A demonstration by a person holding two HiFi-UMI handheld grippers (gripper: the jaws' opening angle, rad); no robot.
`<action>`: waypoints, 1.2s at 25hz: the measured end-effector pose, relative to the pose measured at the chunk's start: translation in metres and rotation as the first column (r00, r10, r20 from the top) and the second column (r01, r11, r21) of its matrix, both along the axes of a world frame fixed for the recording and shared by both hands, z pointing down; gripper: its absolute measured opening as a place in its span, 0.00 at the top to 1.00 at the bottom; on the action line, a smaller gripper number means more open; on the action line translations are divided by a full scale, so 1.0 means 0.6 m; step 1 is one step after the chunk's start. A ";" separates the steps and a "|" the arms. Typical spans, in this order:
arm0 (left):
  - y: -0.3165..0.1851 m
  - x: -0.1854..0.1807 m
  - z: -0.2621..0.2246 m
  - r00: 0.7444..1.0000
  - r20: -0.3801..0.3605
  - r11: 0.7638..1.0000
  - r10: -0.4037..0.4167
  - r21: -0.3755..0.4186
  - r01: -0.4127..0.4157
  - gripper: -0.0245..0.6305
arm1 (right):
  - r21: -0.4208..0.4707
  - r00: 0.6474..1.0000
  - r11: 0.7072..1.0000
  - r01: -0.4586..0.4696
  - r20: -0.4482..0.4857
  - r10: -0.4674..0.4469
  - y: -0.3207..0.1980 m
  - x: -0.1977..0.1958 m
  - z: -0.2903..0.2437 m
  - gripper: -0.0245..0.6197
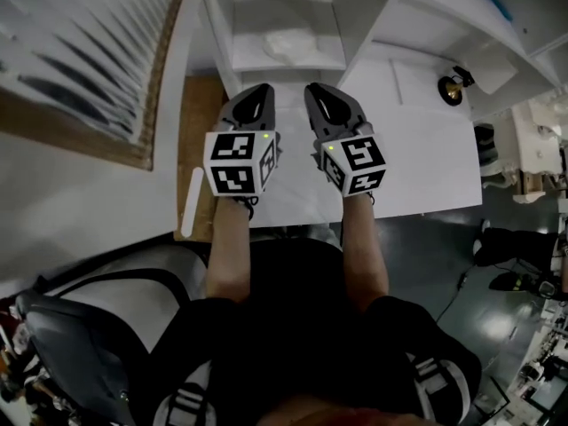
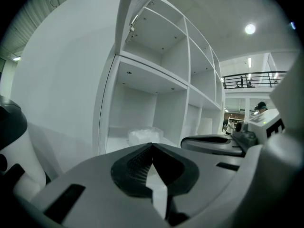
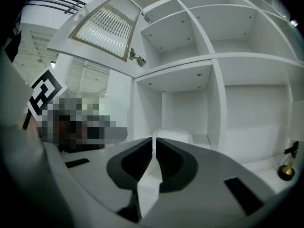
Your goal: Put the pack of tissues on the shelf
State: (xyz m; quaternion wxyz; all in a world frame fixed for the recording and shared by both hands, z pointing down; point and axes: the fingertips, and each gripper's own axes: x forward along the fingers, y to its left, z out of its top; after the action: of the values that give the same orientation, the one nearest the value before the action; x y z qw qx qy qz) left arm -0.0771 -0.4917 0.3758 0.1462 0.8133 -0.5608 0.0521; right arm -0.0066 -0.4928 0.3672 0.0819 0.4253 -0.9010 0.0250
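Tissue pack (image 1: 288, 44), white and soft-looking, lies on the floor of the bottom compartment at the left end of a white shelf unit (image 1: 371, 35). It sits toward the back of that compartment, with nothing touching it.

A person in a dark top holds two grippers side by side in front of the shelf, both pointing toward that compartment and well short of the pack. The left gripper (image 1: 256, 96) has its jaws pressed together at the tips, with nothing between them. The right gripper (image 1: 318, 94) is the same: jaws closed against each other and empty. Each gripper carries a cube with black and white square markers near the person's hand.

To the left of the shelf a slatted cabinet door (image 1: 89, 51) stands open. To the right, on the white surface beside the compartments, stands a small bell (image 1: 453, 87), gold with a dark handle, well apart from both grippers. The other compartments in view look bare.
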 end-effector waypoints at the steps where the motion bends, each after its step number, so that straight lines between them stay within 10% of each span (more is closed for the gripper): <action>1: -0.004 0.000 0.001 1.000 0.006 1.000 0.004 -0.003 -0.004 0.95 | 0.000 1.000 1.000 0.006 -0.003 -0.006 -0.004 -0.007 0.001 0.93; 6: -0.026 -0.008 0.007 1.000 0.012 1.000 0.006 -0.007 -0.006 0.95 | 0.017 0.998 0.999 0.051 -0.023 -0.051 -0.031 -0.038 0.003 0.75; 30: -0.104 -0.050 0.029 0.996 0.056 0.997 -0.074 -0.033 0.076 0.95 | 0.008 0.977 1.000 -0.005 -0.215 0.007 -0.172 -0.081 0.060 0.83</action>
State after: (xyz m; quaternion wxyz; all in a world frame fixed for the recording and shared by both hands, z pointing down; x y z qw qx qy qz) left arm -0.1070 -0.5542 0.3933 0.1468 0.7872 -0.5938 0.0788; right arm -0.0551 -0.5962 0.4034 0.1773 0.4285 -0.8857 -0.0241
